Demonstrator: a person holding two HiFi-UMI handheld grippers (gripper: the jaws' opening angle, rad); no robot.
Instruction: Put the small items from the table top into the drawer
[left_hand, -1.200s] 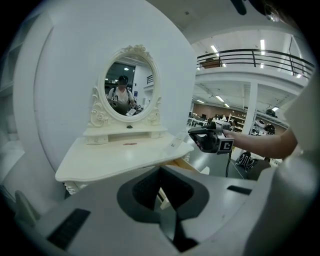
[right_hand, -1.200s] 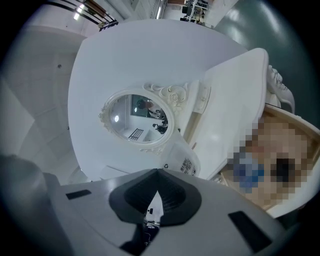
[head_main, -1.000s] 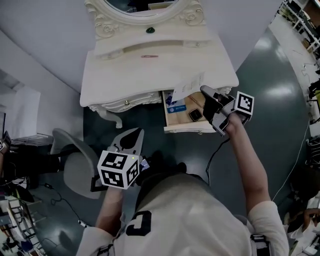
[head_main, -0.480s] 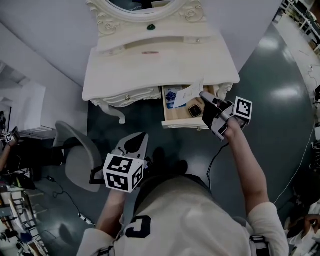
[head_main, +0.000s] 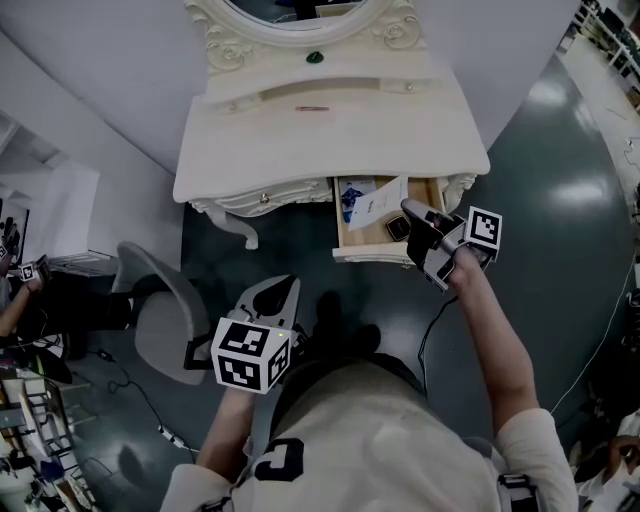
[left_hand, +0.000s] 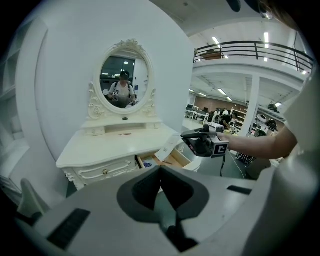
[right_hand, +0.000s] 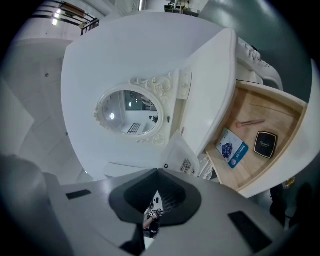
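Head view: a white dressing table (head_main: 320, 140) stands against the wall, with an oval mirror (head_main: 290, 8) in a carved frame at its back. A grey chair (head_main: 150, 315) stands on the dark floor to its left, well apart from it. The right-hand drawer (head_main: 375, 257) is pulled out.

The left gripper (head_main: 275, 285) hangs low in front of the table, near the chair and clear of both. In the left gripper view its jaws (left_hand: 160, 169) stand together with nothing between them.

The right gripper (head_main: 412, 208) is over the open drawer. In the right gripper view its jaws (right_hand: 159, 172) are clamped on the edge of a white packet (right_hand: 180, 155) that bears a barcode and a recycling mark. From the head view the packet (head_main: 382, 198) hangs over the middle of the drawer, partly across the table's front edge.

Inside the drawer (right_hand: 280, 117), on its wooden bottom, lie a blue packet (right_hand: 232, 149) nearest the table, a square dark compact (right_hand: 264, 144) just beside it, and a thin pink stick (right_hand: 250, 123) apart from both.

A small reddish stick (head_main: 312, 108) lies on the table top below the mirror.
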